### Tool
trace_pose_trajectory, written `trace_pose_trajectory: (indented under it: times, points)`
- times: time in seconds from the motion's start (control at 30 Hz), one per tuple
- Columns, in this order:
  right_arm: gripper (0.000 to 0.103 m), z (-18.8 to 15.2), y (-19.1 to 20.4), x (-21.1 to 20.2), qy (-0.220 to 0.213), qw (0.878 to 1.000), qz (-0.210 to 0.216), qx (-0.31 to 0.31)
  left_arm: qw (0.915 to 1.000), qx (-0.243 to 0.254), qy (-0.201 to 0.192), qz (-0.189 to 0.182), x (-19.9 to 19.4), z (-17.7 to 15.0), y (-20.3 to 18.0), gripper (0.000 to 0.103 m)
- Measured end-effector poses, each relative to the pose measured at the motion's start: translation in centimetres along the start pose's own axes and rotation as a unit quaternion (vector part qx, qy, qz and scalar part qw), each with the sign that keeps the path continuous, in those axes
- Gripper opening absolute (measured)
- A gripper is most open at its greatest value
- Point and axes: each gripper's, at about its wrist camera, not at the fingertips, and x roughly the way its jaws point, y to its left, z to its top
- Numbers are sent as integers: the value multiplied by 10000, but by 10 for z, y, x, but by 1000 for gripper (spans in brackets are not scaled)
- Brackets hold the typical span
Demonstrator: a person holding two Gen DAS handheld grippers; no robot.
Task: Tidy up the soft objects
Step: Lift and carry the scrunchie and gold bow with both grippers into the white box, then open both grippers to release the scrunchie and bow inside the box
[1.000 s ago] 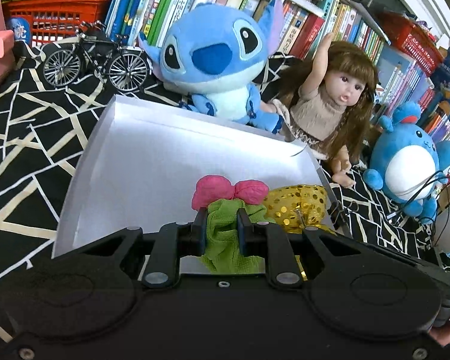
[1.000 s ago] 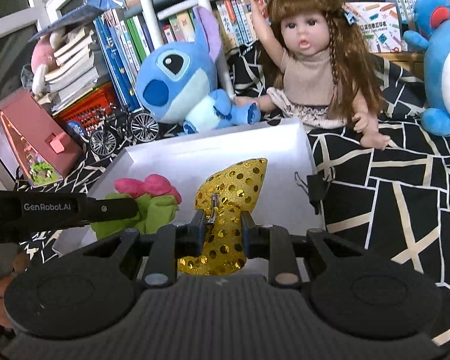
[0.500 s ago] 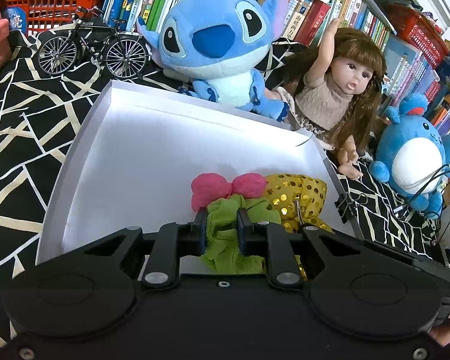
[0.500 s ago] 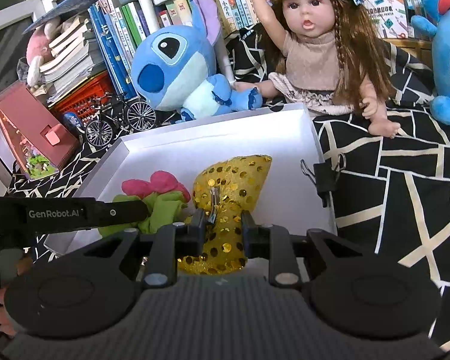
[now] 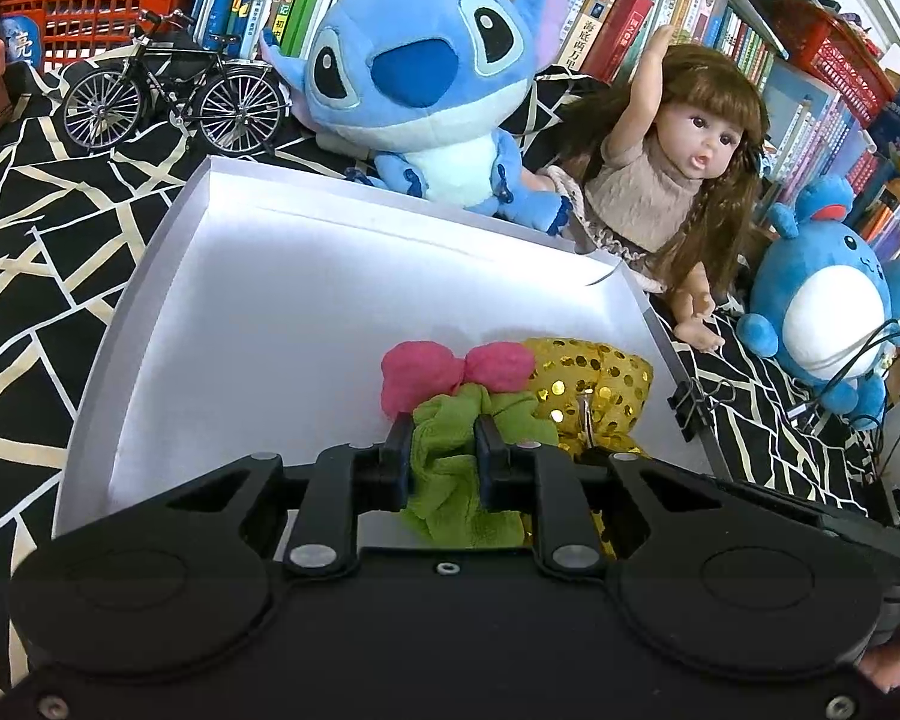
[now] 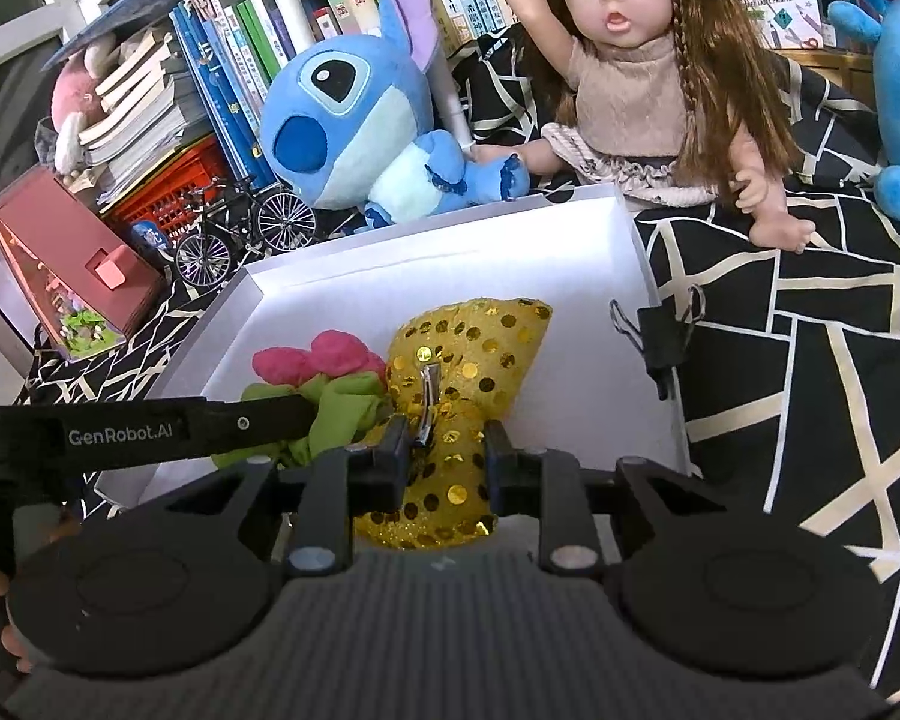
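Bows are sitting side by side over the white box (image 5: 168,276): I am pinching the green-and-pink bow (image 5: 459,396) in my left gripper's (image 5: 441,441) jaws, the gold sequin bow (image 6: 462,372) in my right gripper's (image 6: 444,450). Both are pointing forward, toward the blue plush (image 5: 414,78) and doll (image 6: 624,66) beyond.

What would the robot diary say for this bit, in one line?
left gripper: shut on green-pink bow | right gripper: shut on gold sequin bow | both over white box
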Motion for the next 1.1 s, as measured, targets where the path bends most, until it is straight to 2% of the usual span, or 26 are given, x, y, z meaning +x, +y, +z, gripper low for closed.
trace_pose_trajectory:
  times: [0.2,0.27,0.3,0.33,0.67,0.8,1.1]
  points:
    - [40,-1,-1,-2,-28,10000,63,31,10000,-26,26,-23,-3,0,3,28]
    - [48,-1,-2,-4,-29,10000,79,48,10000,-14,17,-19,-5,1,3,41]
    - [56,-1,-2,-5,-31,9999,89,58,10000,0,5,-17,-7,0,3,42]
    - [58,-2,-3,-6,-40,9999,92,65,10000,15,-12,-19,-8,0,3,45]
    - [73,-4,-2,-30,-273,9995,173,-16,9984,408,-385,67,-40,-3,-7,78]
    - [78,-6,3,-47,-441,9987,195,-137,9966,570,-597,86,-61,-7,-12,81]
    - [85,-29,27,-90,-825,9940,191,-695,9931,604,-1009,38,-114,-31,-7,86]
